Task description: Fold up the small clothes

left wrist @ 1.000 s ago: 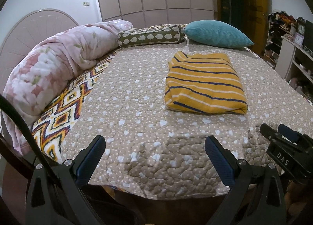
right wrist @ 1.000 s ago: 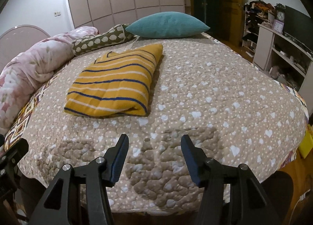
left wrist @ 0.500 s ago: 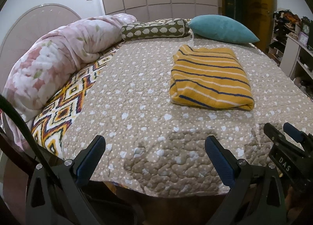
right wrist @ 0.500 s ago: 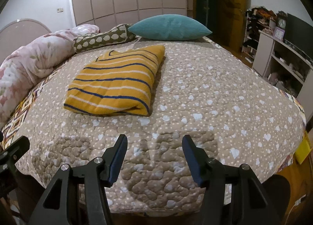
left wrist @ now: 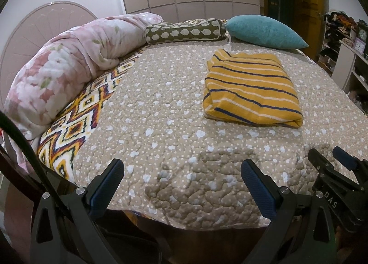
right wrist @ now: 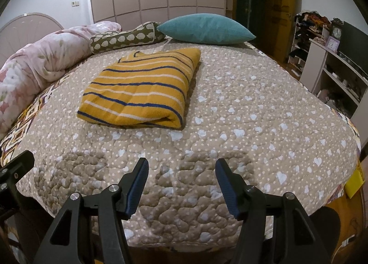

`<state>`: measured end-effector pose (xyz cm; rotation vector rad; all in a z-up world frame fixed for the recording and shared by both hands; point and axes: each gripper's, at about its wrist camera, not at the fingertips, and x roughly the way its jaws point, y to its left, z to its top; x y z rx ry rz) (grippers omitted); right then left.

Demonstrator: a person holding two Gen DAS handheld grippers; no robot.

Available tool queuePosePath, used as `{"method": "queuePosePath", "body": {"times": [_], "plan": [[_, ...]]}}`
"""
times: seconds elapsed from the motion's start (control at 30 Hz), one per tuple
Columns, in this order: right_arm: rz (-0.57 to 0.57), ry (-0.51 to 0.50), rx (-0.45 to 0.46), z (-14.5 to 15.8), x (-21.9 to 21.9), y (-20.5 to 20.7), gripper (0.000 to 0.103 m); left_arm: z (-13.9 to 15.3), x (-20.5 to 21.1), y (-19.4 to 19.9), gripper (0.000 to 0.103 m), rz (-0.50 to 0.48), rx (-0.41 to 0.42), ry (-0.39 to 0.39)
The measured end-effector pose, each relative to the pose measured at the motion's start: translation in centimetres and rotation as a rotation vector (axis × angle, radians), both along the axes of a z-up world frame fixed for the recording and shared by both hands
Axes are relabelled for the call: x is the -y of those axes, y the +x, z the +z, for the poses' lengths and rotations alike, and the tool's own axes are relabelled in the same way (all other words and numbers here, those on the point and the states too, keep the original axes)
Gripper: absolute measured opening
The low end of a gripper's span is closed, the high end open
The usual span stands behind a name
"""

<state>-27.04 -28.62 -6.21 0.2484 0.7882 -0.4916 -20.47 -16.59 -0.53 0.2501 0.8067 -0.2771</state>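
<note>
A mustard-yellow garment with navy and white stripes (left wrist: 250, 94) (right wrist: 142, 91) lies folded into a neat rectangle on the bed, its folded edge towards me. My left gripper (left wrist: 181, 165) hovers over the bed's near edge, open wide, with nothing between its blue pads. My right gripper (right wrist: 181, 161) is also open and empty, held over the near edge to the right of the garment. It also shows at the right edge of the left wrist view as the right gripper (left wrist: 329, 152). Both grippers are well short of the garment.
A beige quilt with white hearts (left wrist: 161, 126) covers the bed. A rolled pink floral duvet (left wrist: 69, 68) lines the left side. A patterned bolster (left wrist: 184, 32) and a teal pillow (left wrist: 264, 32) lie at the back. White shelves (right wrist: 333, 68) stand to the right.
The right gripper's jaws stand slightly wider than before. Both views have tilted a little. The garment has not moved on the bed.
</note>
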Motion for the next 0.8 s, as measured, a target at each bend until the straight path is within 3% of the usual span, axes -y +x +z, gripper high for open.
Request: {"method": "queuePosePath", "body": {"times": [0.2,0.47,0.6,0.8], "plan": [[-0.002,0.026,0.001,-0.4,1.0,0.2,0.066,-0.6,-0.7,1.9,0.101,0.024,-0.02,-0.014],[-0.094,-0.032,-0.06,-1.6,7.4,2.1,0.07,-2.2,-4.2,9.8,0.101,0.177,0.003,0.036],[-0.101,-0.068,-0.068,-1.9,8.2,2.4,0.07,-3.2,-5.0,11.0,0.101,0.197,-0.021,0.048],[-0.105,-0.107,-0.069,-1.8,7.7,3.4,0.07,-3.7,-3.2,9.9,0.101,0.144,-0.043,0.062]]}}
